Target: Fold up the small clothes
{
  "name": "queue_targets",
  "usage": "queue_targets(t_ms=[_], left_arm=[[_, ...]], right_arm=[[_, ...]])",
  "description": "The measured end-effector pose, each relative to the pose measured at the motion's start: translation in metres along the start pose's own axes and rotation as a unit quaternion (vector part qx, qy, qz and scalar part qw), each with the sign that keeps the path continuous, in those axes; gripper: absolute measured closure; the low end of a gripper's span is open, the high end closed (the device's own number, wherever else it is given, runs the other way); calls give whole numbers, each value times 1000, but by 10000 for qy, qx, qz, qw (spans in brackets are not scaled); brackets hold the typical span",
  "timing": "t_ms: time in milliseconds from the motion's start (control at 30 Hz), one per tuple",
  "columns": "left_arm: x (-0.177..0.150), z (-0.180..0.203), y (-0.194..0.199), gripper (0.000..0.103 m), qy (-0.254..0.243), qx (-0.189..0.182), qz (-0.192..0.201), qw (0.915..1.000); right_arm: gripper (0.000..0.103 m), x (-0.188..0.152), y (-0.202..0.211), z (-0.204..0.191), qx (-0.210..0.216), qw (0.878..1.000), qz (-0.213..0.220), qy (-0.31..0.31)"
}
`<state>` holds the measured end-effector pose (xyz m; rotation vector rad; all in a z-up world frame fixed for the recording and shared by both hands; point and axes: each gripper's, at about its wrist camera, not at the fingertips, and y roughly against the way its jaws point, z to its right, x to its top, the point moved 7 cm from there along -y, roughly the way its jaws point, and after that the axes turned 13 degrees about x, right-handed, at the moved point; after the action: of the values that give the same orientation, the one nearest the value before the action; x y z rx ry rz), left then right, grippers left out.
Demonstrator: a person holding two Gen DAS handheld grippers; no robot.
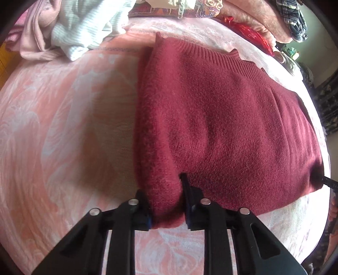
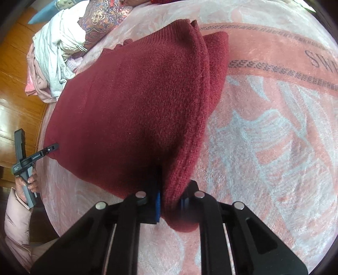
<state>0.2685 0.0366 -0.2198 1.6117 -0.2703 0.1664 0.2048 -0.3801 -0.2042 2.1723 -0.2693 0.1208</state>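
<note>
A dark red knitted sweater [image 1: 221, 127] lies folded on a pink patterned blanket [image 1: 52, 127]. My left gripper [image 1: 165, 203] is shut on the sweater's near left corner, with thick folded fabric between its fingers. In the right wrist view the same sweater [image 2: 131, 105] fills the middle. My right gripper [image 2: 171, 203] is shut on its near right corner. The left gripper [image 2: 49, 149] shows there at the sweater's far corner, held by a hand. The right gripper's tip [image 1: 329, 182] peeks in at the right edge of the left wrist view.
A heap of white and pale pink clothes [image 1: 69, 31] lies at the blanket's far left, also in the right wrist view [image 2: 57, 57]. Patterned cushions [image 2: 101, 19] and more clothes [image 1: 264, 23] sit at the back. Wooden floor [image 2: 14, 84] lies beyond the bed edge.
</note>
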Motion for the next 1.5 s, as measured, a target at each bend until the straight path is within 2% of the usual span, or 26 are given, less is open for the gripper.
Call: queue_targets(t_ms=[200, 333, 433, 600, 700, 767, 833, 933, 1000, 1100, 1133, 1200, 1300, 1367, 1500], left_arm=[[-6, -2, 23, 88, -4, -91, 30, 10000], [-21, -5, 45, 89, -93, -285, -99, 9995], [-48, -6, 64, 89, -205, -446, -233, 9985], [-119, 2, 88, 89, -621, -509, -504, 9955], [-155, 11, 84, 88, -1004, -365, -607, 9924], [-171, 17, 66, 86, -1223, -85, -629, 9905], [-174, 22, 51, 79, -1421, 171, -496, 9885], [-168, 19, 46, 64, -1393, 292, -428, 9889], [-153, 8, 63, 64, -1011, 196, -302, 9942], [-118, -12, 91, 53, -597, 374, 262, 9972], [-103, -16, 98, 53, -506, 474, 457, 9965], [-69, -13, 101, 53, -304, 459, 557, 9969], [-34, 6, 80, 53, -156, 459, 530, 9974], [-10, 24, 53, 53, -284, 588, 418, 9970], [-2, 34, 14, 53, -223, 764, 275, 9964]], right_arm=[[95, -10, 29, -16, 297, 9995, 54, -29], [95, -34, 53, -28, 346, 9994, -63, 62], [95, -66, 70, -30, 375, 9990, -201, 109], [95, -142, 89, -29, 462, 9974, -543, 137], [94, -176, 85, -16, 328, 9972, -661, 78], [92, -185, 71, -8, 218, 9972, -710, 37], [81, -188, 56, 0, -141, 9961, -864, 103], [69, -181, 62, -5, -224, 9960, -864, 99], [67, -170, 80, -13, -266, 9976, -617, 177], [51, -142, 109, -25, -368, 9983, -230, 384], [48, -127, 115, -29, -396, 9983, -103, 414], [46, -89, 118, -37, -273, 9989, 154, 334], [32, -32, 103, -35, -189, 9990, 334, 241], [32, -8, 84, -25, -281, 9990, 325, 109], [32, 9, 51, 13, -522, 9983, 149, -224]])
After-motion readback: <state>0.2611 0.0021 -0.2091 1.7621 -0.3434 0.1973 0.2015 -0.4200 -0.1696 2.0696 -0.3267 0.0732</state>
